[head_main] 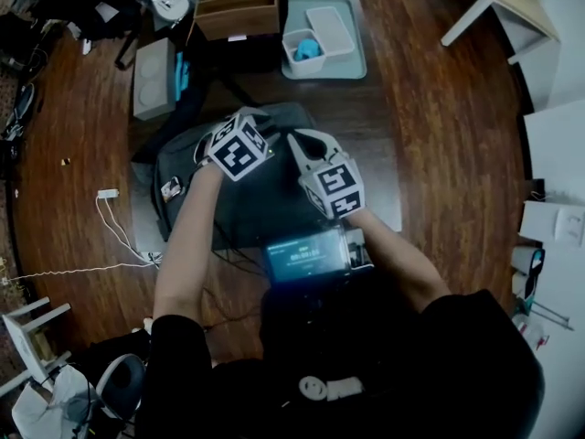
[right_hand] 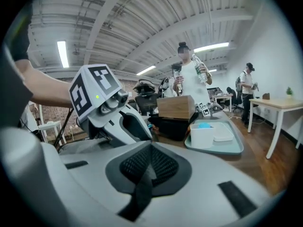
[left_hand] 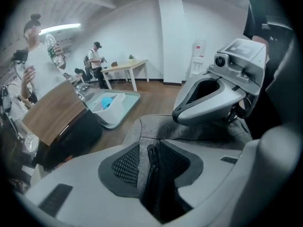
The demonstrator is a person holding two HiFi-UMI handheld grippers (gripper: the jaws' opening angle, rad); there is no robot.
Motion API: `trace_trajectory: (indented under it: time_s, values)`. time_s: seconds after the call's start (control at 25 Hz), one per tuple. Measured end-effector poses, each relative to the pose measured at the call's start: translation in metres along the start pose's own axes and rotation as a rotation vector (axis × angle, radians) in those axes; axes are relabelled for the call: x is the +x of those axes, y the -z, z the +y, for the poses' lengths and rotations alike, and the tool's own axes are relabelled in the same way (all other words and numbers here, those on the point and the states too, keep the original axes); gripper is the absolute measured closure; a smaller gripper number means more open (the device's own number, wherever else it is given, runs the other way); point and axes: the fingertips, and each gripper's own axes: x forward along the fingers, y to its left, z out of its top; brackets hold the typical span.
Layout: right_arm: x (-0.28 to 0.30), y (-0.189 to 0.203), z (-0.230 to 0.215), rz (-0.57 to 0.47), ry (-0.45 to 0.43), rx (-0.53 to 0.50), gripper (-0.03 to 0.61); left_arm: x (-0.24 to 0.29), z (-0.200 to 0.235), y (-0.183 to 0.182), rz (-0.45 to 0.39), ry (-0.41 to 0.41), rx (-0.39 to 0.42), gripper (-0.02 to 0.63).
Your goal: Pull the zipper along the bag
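Observation:
A dark grey bag (head_main: pixel 196 190) lies on the wooden surface in front of me. My left gripper (head_main: pixel 243 117) points down at its top. In the left gripper view the jaws of my left gripper (left_hand: pixel 150 148) stand slightly apart over the grey fabric (left_hand: pixel 156 129). The black zipper pull (left_hand: pixel 152 156) lies in the gap, with fabric showing beside it. My right gripper (head_main: pixel 298 139) hovers just to the right, over the bag. In the right gripper view the mesh pads of my right gripper (right_hand: pixel 151 148) meet, and I see nothing between them.
A teal tray (head_main: pixel 352 58) with white containers sits beyond the bag, next to a wooden organiser box (head_main: pixel 238 7) and a grey box (head_main: pixel 154 76). A white cable (head_main: pixel 114 227) trails at the left. People stand by a white table (left_hand: pixel 125 70) in the background.

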Motion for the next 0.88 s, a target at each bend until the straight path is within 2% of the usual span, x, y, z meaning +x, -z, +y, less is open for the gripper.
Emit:
trace_trajectory:
  time_s: [0.08, 0.2, 0.24, 0.4, 0.56, 0.88]
  values:
    - [0.000, 0.003, 0.000, 0.001, 0.005, 0.006, 0.565, 0.002, -0.004, 0.002, 0.032, 0.052, 0.008, 0.483]
    - [-0.006, 0.004, 0.001, 0.031, 0.014, 0.003, 0.565, 0.002, -0.012, 0.002, 0.069, 0.105, 0.056, 0.528]
    - [-0.007, 0.003, 0.002, 0.037, 0.016, 0.000, 0.565, 0.002, -0.015, 0.001, 0.078, 0.118, 0.074, 0.570]
    - [-0.010, 0.001, -0.001, 0.031, 0.026, 0.002, 0.565, -0.001, -0.021, -0.003, 0.070, 0.140, 0.104, 0.584]
    - [-0.011, -0.001, -0.003, 0.022, 0.032, 0.014, 0.565, -0.010, -0.019, -0.005, 0.029, 0.127, 0.079, 0.577]
    - [-0.007, -0.003, 0.000, 0.010, 0.019, 0.014, 0.565, -0.044, -0.004, -0.010, -0.099, 0.059, -0.042, 0.591]
